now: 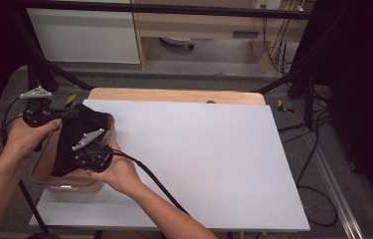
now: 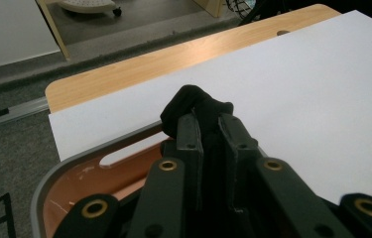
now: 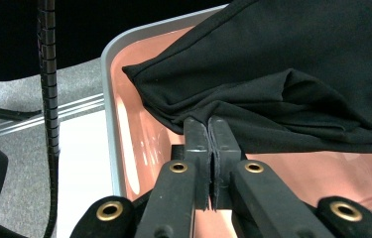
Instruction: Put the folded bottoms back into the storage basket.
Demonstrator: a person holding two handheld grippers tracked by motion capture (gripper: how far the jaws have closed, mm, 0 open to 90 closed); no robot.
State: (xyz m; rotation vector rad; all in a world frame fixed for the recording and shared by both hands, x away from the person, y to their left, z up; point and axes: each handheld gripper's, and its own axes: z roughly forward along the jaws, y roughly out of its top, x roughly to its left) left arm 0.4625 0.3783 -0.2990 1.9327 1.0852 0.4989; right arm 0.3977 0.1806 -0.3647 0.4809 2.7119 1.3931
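A black cloth [image 1: 77, 134] hangs over a salmon-coloured bin with a grey rim [image 1: 49, 181] at the table's left edge. My left gripper [image 1: 72, 113] is at the bin's far side and is shut on a bunched corner of the cloth [image 2: 193, 101]; its jaws [image 2: 208, 129] press together on the fabric. My right gripper [image 1: 79, 160] is at the bin's near side, shut on a folded edge of the cloth [image 3: 297, 64]; the jaw tips [image 3: 207, 126] pinch the hem above the bin's floor [image 3: 292, 173]. The cloth spans between the two grippers.
A large white sheet [image 1: 199, 159] covers the wooden table [image 1: 174, 94] to the right of the bin. The right gripper's cable [image 1: 149, 174] trails across the sheet's near left. Black frame bars and loose cables stand around the table; a shelf unit is behind it.
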